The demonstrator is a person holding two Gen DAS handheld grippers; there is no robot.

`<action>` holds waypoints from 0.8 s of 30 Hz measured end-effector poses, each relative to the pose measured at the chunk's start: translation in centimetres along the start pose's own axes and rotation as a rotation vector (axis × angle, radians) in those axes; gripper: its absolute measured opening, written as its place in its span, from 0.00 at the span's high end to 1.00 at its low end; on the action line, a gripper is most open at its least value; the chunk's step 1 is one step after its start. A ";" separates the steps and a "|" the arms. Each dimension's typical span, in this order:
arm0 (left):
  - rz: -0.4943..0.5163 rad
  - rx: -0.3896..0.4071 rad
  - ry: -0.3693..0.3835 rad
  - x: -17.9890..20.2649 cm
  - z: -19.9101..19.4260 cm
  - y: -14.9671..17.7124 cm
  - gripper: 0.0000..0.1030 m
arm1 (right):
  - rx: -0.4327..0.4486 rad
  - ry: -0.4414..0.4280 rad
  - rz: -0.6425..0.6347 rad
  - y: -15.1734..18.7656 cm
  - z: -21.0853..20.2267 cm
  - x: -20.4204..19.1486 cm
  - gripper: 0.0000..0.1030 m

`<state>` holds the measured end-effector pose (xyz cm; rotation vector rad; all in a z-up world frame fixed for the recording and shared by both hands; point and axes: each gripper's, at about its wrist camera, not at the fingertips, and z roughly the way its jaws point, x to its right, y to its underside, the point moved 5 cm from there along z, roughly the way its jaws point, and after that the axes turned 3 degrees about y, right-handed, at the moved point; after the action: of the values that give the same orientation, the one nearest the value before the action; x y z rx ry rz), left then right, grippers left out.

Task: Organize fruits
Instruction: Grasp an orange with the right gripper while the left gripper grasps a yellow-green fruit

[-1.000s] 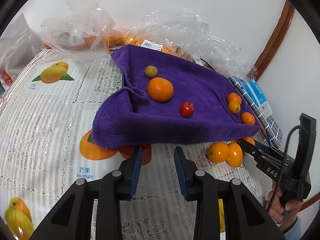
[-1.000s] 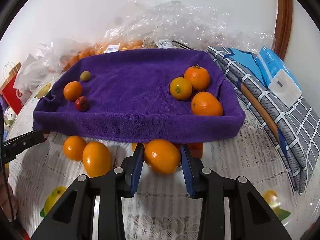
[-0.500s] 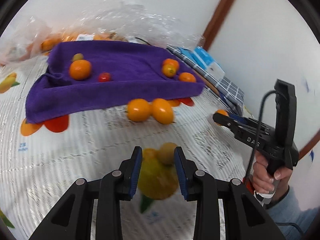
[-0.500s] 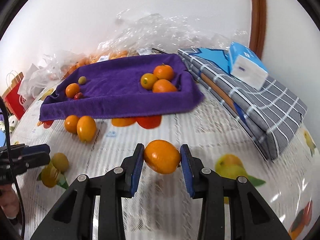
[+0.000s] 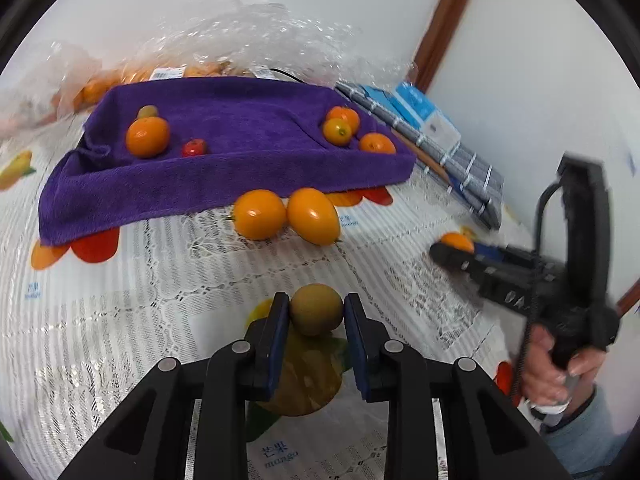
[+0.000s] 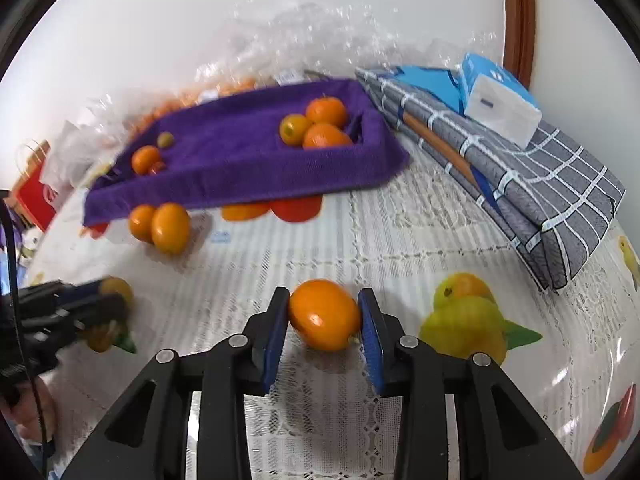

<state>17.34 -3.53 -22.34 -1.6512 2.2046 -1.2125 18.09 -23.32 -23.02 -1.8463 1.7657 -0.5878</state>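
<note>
My left gripper [image 5: 316, 314] has its blue pads on both sides of a small brownish-green round fruit [image 5: 316, 309] low over the tablecloth. My right gripper [image 6: 324, 316] is shut on an orange fruit [image 6: 324, 314]; it also shows in the left wrist view [image 5: 456, 245]. A purple towel [image 5: 240, 128] lies at the back with several fruits on it: an orange [image 5: 147, 136], a small red one [image 5: 195, 147], a greenish one [image 5: 147, 111] at left, three orange ones [image 5: 344, 128] at right. Two orange fruits [image 5: 286, 214] lie in front of the towel.
Clear plastic bags [image 5: 248, 32] with more oranges sit behind the towel against the wall. A folded grey checked cloth [image 6: 520, 164] with blue tissue packs [image 6: 496, 96] lies at right. The lace tablecloth [image 6: 420, 248] has printed fruit pictures. A red bag [image 6: 34, 196] stands at far left.
Both grippers pulled back from the towel toward the table's front. The right one carried the orange fruit along. The left one moved over the brownish-green fruit, which now sits between its pads.
</note>
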 end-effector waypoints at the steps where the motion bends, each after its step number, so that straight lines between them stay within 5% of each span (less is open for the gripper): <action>1: -0.017 0.017 0.002 -0.3 -0.2 -0.1 0.74 | 0.002 0.005 -0.006 0.0 0.0 -0.1 0.66; 17: -0.101 0.181 -0.039 -2.3 -3.2 -1.5 0.74 | 0.085 -0.008 0.035 -0.8 -1.8 0.6 0.67; 24: -0.058 0.269 -0.112 -2.6 -6.9 -4.8 0.74 | 0.204 -0.026 -0.025 -6.2 -5.2 -1.4 0.67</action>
<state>18.27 1.82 -15.43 -1.6387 1.8481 -1.3286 19.49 -22.16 -15.04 -1.7301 1.6036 -0.7225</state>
